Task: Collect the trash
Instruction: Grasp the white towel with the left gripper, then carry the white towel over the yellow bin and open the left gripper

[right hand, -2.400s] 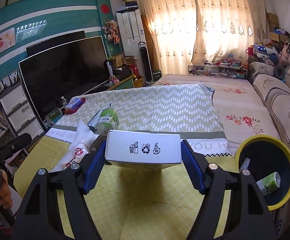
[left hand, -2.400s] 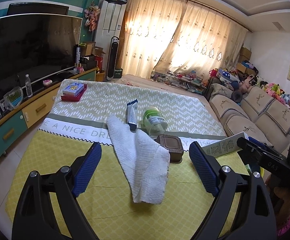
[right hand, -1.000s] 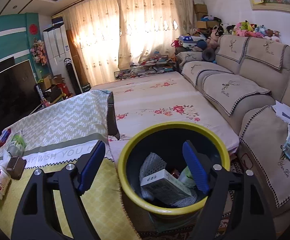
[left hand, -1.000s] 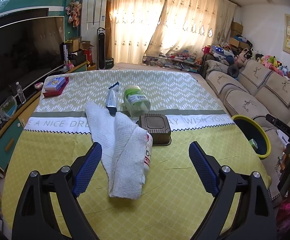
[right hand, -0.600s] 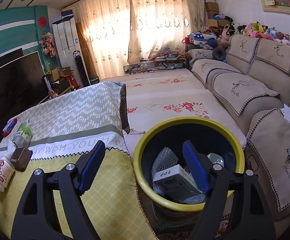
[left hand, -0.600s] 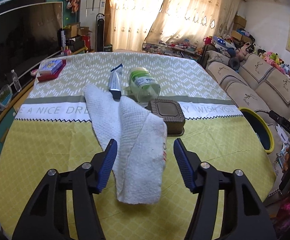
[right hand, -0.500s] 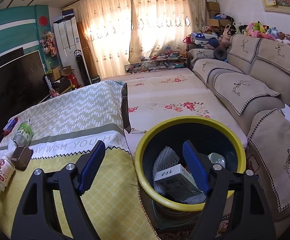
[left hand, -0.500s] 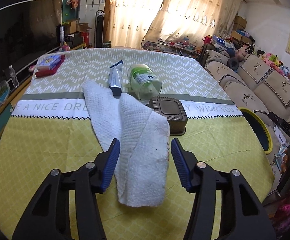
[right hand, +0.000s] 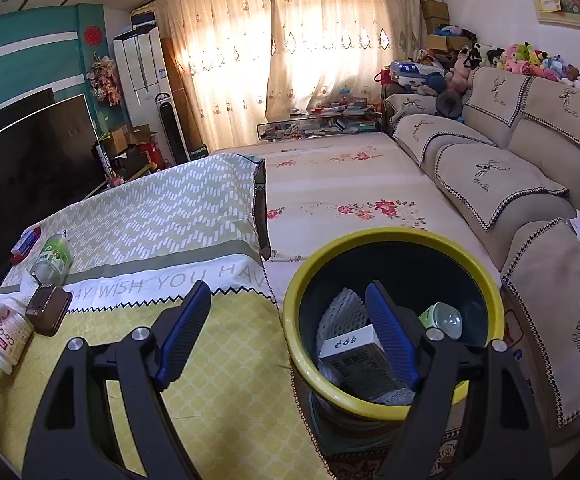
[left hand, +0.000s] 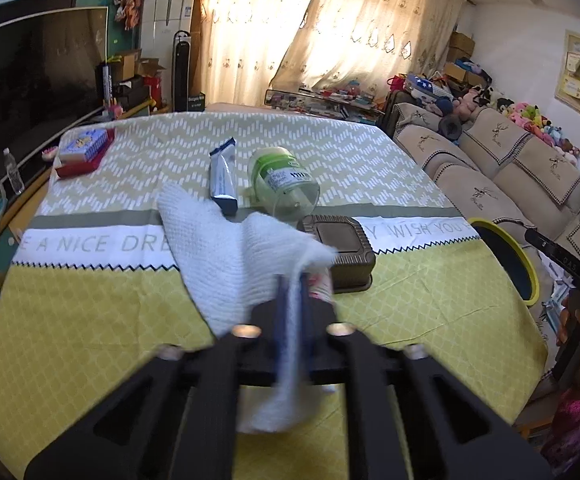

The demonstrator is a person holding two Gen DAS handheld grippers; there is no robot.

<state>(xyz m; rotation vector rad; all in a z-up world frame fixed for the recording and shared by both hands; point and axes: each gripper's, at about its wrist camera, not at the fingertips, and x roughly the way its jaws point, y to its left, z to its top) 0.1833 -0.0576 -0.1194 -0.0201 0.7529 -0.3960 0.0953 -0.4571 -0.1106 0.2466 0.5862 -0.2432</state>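
My left gripper [left hand: 292, 296] is shut on the white paper towel [left hand: 225, 256] that lies on the yellow tablecloth; the towel's pinched edge is raised between the blue pads. Behind it lie a brown square box [left hand: 340, 250], a green-capped jar [left hand: 283, 180] on its side and a blue tube [left hand: 221, 178]. My right gripper [right hand: 290, 332] is open and empty, over the near rim of the yellow-rimmed trash bin [right hand: 390, 240]. A white carton [right hand: 354, 354], a mesh wrap and a green bottle lie inside the bin.
A red and blue box [left hand: 83, 148] lies at the table's far left. A white bottle [right hand: 9, 340] lies beside the brown box [right hand: 47, 306]. A sofa [right hand: 530, 168] runs along the right, a TV [left hand: 21, 76] on the left. The bin [left hand: 506, 258] stands off the table's right edge.
My left gripper has moved down onto the paper towel and closed on it, lifting its edge. My right gripper stays open over the bin, where the carton it held earlier now lies.
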